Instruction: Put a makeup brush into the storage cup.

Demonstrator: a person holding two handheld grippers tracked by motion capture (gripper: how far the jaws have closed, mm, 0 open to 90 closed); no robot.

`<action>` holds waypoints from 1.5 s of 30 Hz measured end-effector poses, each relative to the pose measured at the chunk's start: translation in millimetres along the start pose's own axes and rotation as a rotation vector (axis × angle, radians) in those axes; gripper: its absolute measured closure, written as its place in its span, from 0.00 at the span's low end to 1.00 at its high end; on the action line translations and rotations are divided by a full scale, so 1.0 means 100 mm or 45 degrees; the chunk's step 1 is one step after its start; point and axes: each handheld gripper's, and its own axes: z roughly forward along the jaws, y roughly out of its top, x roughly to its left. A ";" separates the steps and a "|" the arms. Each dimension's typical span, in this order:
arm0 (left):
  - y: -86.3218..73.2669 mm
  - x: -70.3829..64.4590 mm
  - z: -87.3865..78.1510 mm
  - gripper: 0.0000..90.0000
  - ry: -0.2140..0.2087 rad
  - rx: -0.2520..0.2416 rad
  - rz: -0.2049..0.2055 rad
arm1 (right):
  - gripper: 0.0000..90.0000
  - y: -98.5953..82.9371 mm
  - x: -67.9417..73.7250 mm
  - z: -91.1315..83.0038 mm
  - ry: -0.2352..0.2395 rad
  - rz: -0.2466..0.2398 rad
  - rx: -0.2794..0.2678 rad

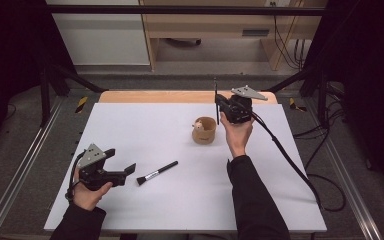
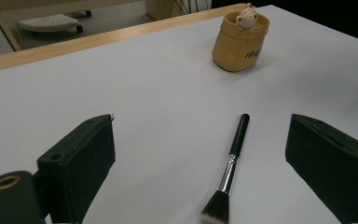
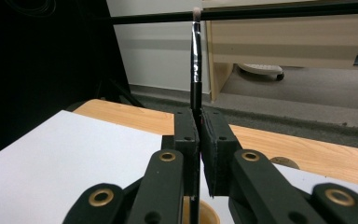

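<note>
High view, from the left: the left gripper (image 1: 111, 169) rests low over the counter (image 1: 145, 125), its fingers spread wide and holding nothing. Just to its right lies a thick brush (image 1: 157, 173) with a black handle, metal ferrule and dark bristles, flat on the white surface, bristles pointing toward the gripper. In the left gripper view that brush (image 2: 227, 175) lies between the two open fingers, not touched by either. Further right and toward the back stands a small tan cup (image 1: 203, 130) with a pale animal figure on its rim, upright. Right beside it, the right gripper (image 1: 219, 107) is raised, its fingers pressed together on a thin brush (image 1: 216, 100) held upright; the right gripper view shows the thin brush (image 3: 195, 60) rising from between the fingers (image 3: 186, 135), with the cup's rim just below them.

My reading is that the brushes are going into the cup: the thin one is lifted and poised above it but not yet in, and the thick one is not yet picked up.

The counter is a wooden top covered by a white sheet. Beyond it are a grey floor, pale furniture, dark curtains at both sides and trailing cables at right.
</note>
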 end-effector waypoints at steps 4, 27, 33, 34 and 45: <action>0.00 0.00 0.00 0.09 0.000 -0.006 -0.004 | 0.95 0.02 0.00 0.06 -0.004 0.007 0.000; 0.00 -0.01 0.01 0.08 -0.011 -0.009 0.003 | 0.95 -0.08 -0.01 0.35 -0.040 0.008 0.018; 0.00 -0.01 0.00 0.08 -0.012 -0.010 0.003 | 0.95 -0.13 0.00 0.41 -0.043 0.009 0.035; 0.00 -0.01 0.00 0.08 -0.012 -0.010 0.003 | 0.95 -0.14 0.00 0.42 -0.041 0.006 0.035; 0.00 -0.02 0.01 0.08 -0.013 -0.008 0.008 | 0.95 -0.24 0.03 0.51 -0.035 0.001 0.064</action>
